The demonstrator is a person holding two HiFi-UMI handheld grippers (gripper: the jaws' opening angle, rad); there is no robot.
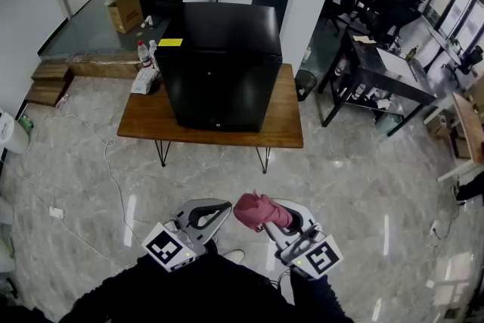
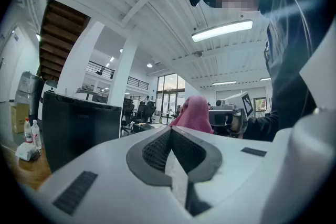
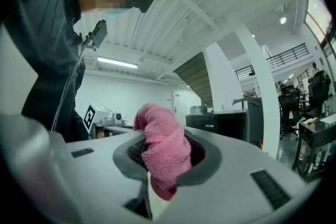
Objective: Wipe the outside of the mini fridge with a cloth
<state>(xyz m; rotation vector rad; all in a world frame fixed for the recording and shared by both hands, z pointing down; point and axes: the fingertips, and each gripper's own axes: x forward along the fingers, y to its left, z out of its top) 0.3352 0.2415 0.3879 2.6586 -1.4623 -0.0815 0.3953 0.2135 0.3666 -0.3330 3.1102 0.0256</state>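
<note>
Close to us, our right gripper (image 1: 291, 222) grasps a bunched pink cloth (image 1: 259, 211). Our left gripper (image 1: 214, 211), just beside it, has its jaws pressed together on nothing. Farther ahead, well apart, the black mini fridge (image 1: 219, 64) stands on a wooden table (image 1: 287, 131).

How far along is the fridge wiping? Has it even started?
Done: the pink cloth is picked up, clamped in the right gripper. In hand: only carrying it; both grippers are held well short of the black fridge on the wooden table, and the left gripper is shut on nothing. Left: all the wiping.
</note>
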